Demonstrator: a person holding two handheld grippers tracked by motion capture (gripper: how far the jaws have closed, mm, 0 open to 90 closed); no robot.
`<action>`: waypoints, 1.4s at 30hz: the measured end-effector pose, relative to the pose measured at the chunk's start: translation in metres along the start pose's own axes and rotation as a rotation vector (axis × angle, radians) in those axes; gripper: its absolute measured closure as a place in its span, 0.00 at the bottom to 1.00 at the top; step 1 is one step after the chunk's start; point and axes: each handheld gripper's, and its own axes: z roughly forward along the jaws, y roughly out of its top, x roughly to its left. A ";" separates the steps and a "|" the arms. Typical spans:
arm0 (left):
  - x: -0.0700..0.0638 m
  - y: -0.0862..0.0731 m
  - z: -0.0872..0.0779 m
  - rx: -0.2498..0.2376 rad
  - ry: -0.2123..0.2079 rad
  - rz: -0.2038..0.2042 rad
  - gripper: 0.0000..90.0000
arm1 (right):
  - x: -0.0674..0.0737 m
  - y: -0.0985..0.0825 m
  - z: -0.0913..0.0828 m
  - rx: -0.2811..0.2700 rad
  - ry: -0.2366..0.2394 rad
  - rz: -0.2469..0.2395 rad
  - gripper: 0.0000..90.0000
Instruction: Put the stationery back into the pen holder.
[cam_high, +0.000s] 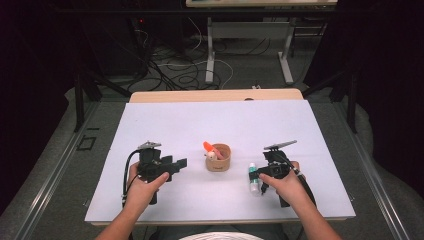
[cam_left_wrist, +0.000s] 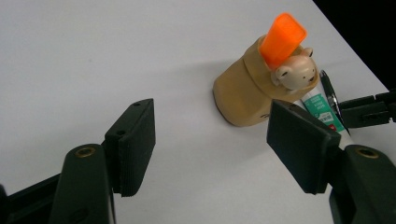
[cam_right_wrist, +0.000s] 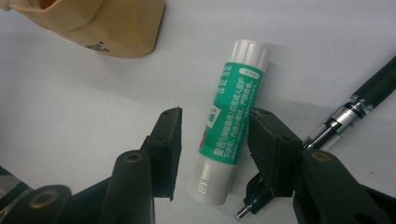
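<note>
Glossy plastic glue stick (cam_right_wrist: 231, 123), matt tan holder (cam_left_wrist: 247, 88), shiny metal-trimmed pen (cam_right_wrist: 359, 100)

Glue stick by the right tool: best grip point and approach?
Grip the glue stick across its green-labelled middle, coming from above. It lies flat on the table, and the right tool already straddles it. The black pen lies close on one side.

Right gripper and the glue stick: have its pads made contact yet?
Apart. In the right gripper view the glue stick lies between the right gripper pads, with white table showing beside the left pad.
</note>
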 end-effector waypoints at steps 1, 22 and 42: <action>0.000 0.000 0.001 0.001 0.002 -0.002 0.37 | 0.000 0.000 0.002 -0.010 0.006 0.009 0.62; 0.001 -0.001 0.004 0.010 0.007 -0.009 0.37 | -0.008 0.003 0.003 0.074 0.005 0.136 0.62; 0.001 -0.001 0.005 0.018 0.005 -0.010 0.37 | -0.009 0.002 0.015 0.151 -0.016 0.179 0.68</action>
